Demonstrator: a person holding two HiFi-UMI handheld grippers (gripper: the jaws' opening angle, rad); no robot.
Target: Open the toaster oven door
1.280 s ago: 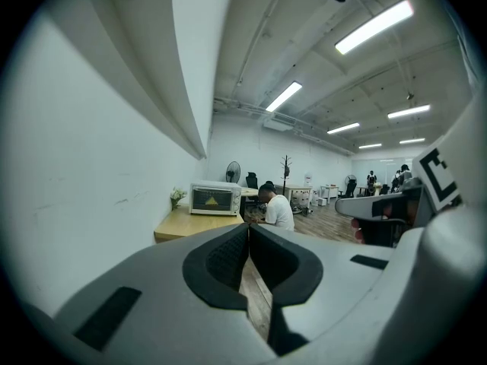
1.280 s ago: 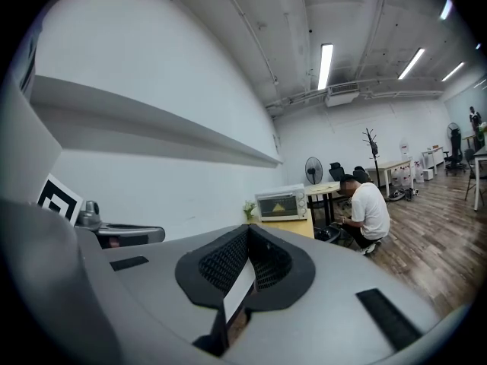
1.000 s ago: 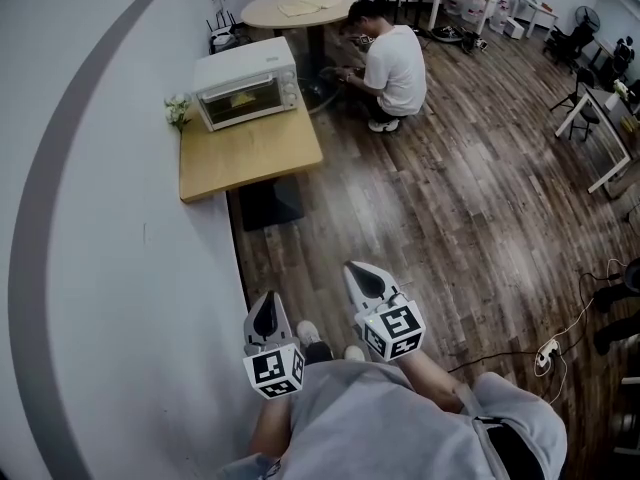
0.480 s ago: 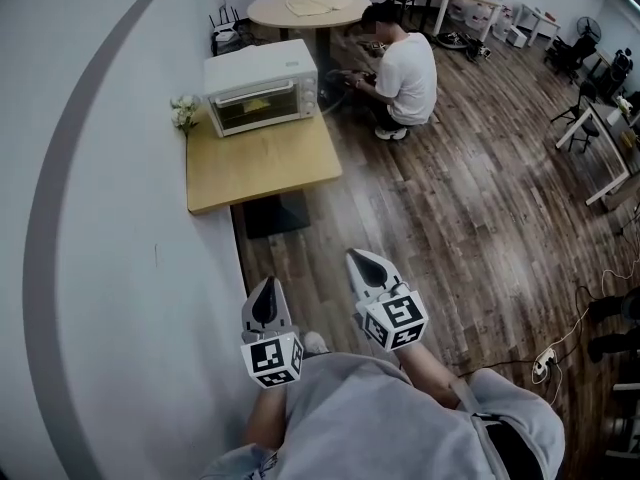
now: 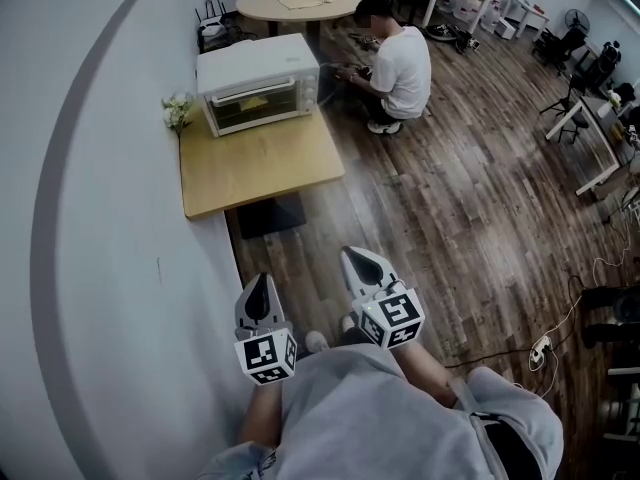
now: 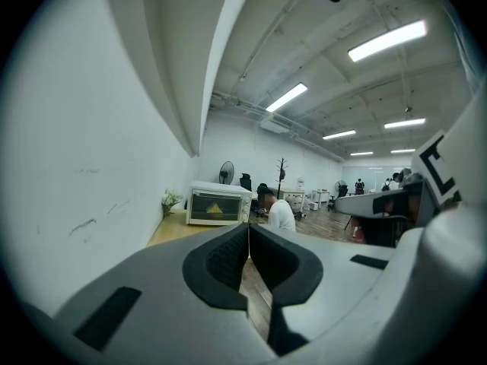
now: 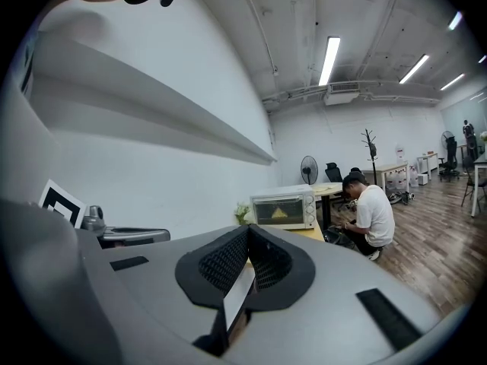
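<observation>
Both tools are held low in front of my torso, over the wood floor. My left gripper has its jaws pressed together, tips meeting, nothing between them. My right gripper is just beside it and a little further forward, its jaws likewise closed on nothing. A white curved wall runs along my left. Well ahead, a light wooden table stands against that wall. The toaster oven sits at the table's far end, well apart from both grippers, with the door closed and something yellow visible behind the glass. A small bunch of flowers is just left of it. Beyond, a person in a white shirt crouches on the floor beside a round table.
</observation>
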